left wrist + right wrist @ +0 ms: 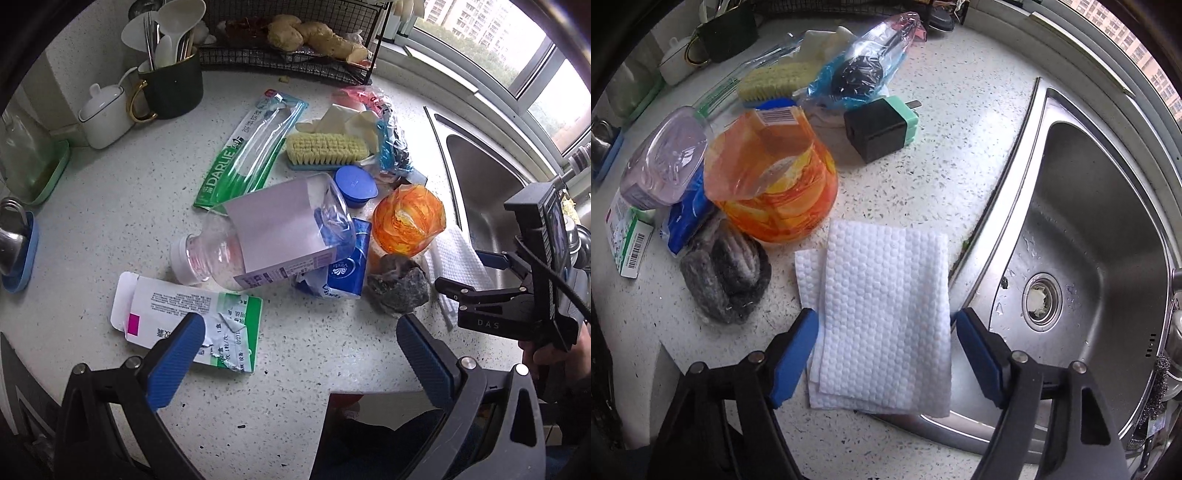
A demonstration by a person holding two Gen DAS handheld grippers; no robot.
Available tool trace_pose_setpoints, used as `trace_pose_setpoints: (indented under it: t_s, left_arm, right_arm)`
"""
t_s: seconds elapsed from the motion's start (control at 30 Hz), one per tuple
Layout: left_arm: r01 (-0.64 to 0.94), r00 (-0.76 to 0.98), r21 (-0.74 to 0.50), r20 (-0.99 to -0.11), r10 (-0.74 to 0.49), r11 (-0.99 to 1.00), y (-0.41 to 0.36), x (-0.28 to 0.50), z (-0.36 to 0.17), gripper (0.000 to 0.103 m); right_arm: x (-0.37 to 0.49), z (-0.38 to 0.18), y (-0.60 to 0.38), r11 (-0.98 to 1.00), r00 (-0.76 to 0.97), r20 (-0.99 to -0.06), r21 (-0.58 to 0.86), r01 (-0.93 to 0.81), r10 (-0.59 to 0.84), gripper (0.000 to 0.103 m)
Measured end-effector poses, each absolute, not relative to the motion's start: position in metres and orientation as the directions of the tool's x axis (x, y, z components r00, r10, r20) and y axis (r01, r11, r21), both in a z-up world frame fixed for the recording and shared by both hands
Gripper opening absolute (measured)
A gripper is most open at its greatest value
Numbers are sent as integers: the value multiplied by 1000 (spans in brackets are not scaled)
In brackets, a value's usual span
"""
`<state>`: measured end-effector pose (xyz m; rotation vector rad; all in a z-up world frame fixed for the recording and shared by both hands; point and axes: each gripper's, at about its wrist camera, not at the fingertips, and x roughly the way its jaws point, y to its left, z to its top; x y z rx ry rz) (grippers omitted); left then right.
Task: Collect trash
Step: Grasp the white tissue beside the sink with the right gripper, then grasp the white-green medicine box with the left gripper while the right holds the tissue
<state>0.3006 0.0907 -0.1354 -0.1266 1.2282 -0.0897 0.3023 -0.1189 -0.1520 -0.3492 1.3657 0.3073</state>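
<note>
Below, the left claw [301,336] is held spread over the desk [110,221], its left finger above a torn carton [177,317]; a plastic bottle [266,240] is seen beyond. Likewise spread, the right claw [884,339] is set astride a white cloth [882,314].

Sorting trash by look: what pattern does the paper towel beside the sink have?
Plain white paper towel with embossed dots, clearest in the right wrist view.

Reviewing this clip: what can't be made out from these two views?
- Blue tissue pack: mostly covered by the plastic bottle, left wrist view.
- Item in the blue-and-red plastic bag: dark shape only, film blurs it, right wrist view.
- Sink right side: cut off by the lens edge.
- Torn carton: print too small to read.
</note>
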Motion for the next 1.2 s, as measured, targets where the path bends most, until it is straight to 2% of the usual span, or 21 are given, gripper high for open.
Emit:
trace_pose_setpoints:
  t_s: [0.07,0.23,0.3,0.37,0.4,0.43,0.67,0.87,1.07,1.2]
  left_arm:
    - [-3,332,-145,-934,-136,989,92,300,-136,103]
    - [-26,340,-137,-933,-120,990,100,295,-131,103]
    - [-34,341,-127,-934,-108,991,106,292,-130,103]
    - [-39,341,-105,-936,-86,994,114,289,-128,103]
    - [-39,344,-93,-936,-74,995,119,287,-126,103]
    - [-43,350,-84,-934,-64,995,126,287,-123,103]
    - [-124,321,-74,-947,-31,989,171,288,-122,103]
    - [-346,272,-212,-955,-119,914,201,287,-140,103]
    - [-554,184,-256,-966,-184,792,221,291,-181,103]
    - [-599,160,-228,-973,-165,768,222,298,-192,103]
  right_arm:
    - [300,-145,-124,912,192,-981,-74,-403,5,63]
    - [293,-131,-141,921,199,-980,-90,-380,-13,31]
    - [291,-128,-149,926,200,-980,-89,-366,-15,24]
    - [289,-130,-155,933,196,-981,-61,-355,11,22]
    - [288,-127,-157,935,197,-980,-54,-352,17,18]
    - [287,-123,-157,935,202,-979,-53,-349,20,9]
    - [275,-67,-146,937,247,-966,-15,-348,76,9]
    - [271,-46,-112,942,283,-952,11,-337,113,9]
    - [271,-55,-102,943,288,-944,58,-327,159,9]
    - [272,-61,-98,939,293,-942,55,-340,161,9]
